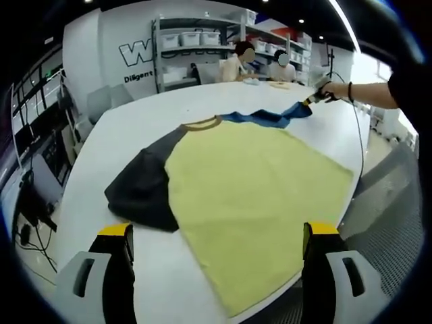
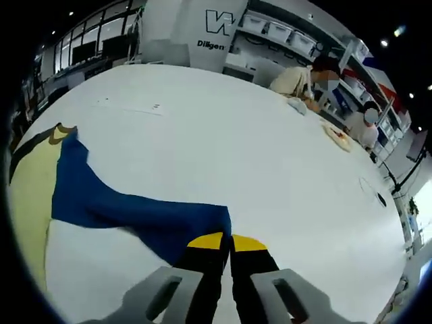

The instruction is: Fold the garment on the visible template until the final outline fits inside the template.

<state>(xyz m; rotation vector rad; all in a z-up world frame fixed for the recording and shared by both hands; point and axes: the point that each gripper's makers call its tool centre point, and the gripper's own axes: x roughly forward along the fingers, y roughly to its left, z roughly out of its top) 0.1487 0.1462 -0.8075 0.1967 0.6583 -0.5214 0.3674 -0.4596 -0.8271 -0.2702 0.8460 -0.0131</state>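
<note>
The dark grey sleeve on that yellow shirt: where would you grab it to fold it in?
Probably at its outer cuff end, coming in from the table side beyond the shirt. The dark sleeve lies flat, spread away from the yellow body, so its free end lifts easiest. The open left gripper is nearest; the right gripper is shut on the blue sleeve.

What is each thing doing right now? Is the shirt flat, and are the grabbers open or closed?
shirt: lying spread flat on the white table, not folded.
blue sleeve: stretched out sideways, its end pinched.
dark sleeve: lying loose on the table.
right gripper: shut on the blue sleeve.
left gripper: open, holding nothing.
</note>
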